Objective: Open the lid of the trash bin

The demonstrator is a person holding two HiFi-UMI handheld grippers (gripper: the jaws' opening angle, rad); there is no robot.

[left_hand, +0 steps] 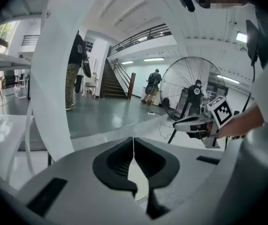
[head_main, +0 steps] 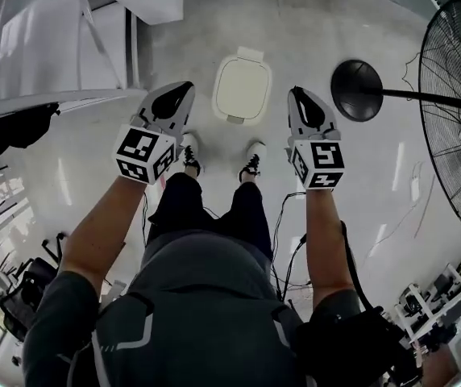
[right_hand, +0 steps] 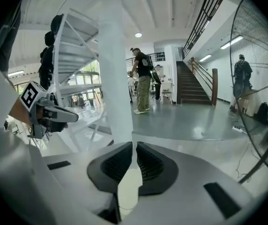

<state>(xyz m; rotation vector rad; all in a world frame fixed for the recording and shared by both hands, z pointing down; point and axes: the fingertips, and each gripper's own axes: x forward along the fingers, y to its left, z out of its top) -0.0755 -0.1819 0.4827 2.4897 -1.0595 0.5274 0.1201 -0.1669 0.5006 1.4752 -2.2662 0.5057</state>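
In the head view a cream-white trash bin (head_main: 242,87) stands on the floor just ahead of the person's shoes, its lid down. My left gripper (head_main: 182,89) hovers to the bin's left and my right gripper (head_main: 297,95) to its right, both held above floor level and apart from it. Each has its jaws together with nothing between them. In the left gripper view the jaws (left_hand: 133,143) meet, and the right gripper (left_hand: 197,124) shows beyond. The right gripper view shows its own jaws (right_hand: 135,148) closed and the left gripper (right_hand: 49,114) at the left.
A big floor fan (head_main: 456,111) with a round black base (head_main: 358,89) stands at the right. A white table and white frame (head_main: 53,99) are on the left. Cables (head_main: 283,224) trail on the floor. People stand far off near a staircase (right_hand: 143,81).
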